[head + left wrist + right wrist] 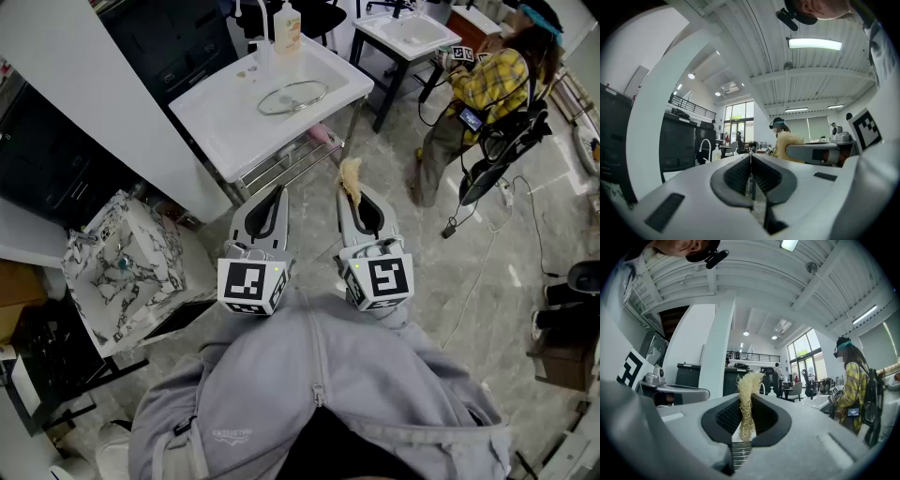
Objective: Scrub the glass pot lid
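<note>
White sink point(223, 120) holds the glass lid point(292, 97); right claw point(746, 398) pinches a scrubber point(748, 385).

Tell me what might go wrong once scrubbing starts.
The lid lies loose on the sink. The left gripper is shut and empty, so the lid may slide when scrubbed.
The right gripper pinches a thin, fibrous scrubber, which may slip out under pressure.
The bottle stands close behind the lid and might get knocked over.
</note>
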Demonstrator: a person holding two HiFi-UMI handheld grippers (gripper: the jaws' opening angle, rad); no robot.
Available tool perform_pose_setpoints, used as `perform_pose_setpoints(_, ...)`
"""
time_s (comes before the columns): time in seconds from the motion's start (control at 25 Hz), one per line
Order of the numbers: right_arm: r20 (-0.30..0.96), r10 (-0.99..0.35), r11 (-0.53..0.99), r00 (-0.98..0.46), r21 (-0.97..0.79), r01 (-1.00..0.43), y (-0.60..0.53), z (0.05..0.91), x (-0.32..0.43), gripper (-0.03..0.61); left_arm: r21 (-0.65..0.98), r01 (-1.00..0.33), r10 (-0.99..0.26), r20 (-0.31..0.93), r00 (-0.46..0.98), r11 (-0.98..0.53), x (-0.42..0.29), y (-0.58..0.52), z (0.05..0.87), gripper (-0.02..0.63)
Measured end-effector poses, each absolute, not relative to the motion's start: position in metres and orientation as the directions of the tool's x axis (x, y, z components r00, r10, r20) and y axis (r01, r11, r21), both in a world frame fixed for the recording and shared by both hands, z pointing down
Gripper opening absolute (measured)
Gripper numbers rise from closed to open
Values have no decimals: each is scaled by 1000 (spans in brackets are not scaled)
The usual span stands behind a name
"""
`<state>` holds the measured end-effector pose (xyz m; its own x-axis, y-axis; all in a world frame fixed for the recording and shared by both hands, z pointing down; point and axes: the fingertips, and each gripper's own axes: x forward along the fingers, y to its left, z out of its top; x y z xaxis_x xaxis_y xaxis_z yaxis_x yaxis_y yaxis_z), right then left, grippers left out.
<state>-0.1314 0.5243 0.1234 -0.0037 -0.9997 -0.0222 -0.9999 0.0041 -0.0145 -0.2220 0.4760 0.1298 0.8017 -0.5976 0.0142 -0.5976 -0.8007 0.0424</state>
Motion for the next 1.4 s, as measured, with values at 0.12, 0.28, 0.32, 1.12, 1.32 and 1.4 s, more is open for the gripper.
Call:
perform_pose_setpoints(0.12, -27, -1000, 7, -6, -10, -1000, 524, 123, -129, 32, 41, -598, -598, 9, 801, -800, -219, 477, 131, 6)
perform_pose_setpoints(0.28, -31, -999, 14, -14, 0, -1000, 528, 122, -123, 32, 37, -592, -593, 2, 805, -805, -209, 482, 130, 6)
perform_pose_setpoints(0.32, -33, -999, 17, -17, 1, -1000, 529, 121, -121, 32, 34, -591, -592, -1, 806, -806, -207, 483, 129, 8)
perform_pose_setpoints(1.12, -34, -999, 25, -24, -14, -1000, 507, 139, -83, 32, 57, -632, -632, 14, 775, -773, -188, 455, 147, 8)
perform_pose_setpoints(1.32, -30, -999, 28, -28, 6, -1000, 467, 143, -71, 32, 73, -618, -619, 11, 786, -783, -173, 413, 155, 6)
perform_pose_setpoints(1.4, -33, -999, 25, -26, 17, -1000, 455, 143, -62, 32, 74, -610, -612, 5, 791, -789, -163, 400, 155, 8)
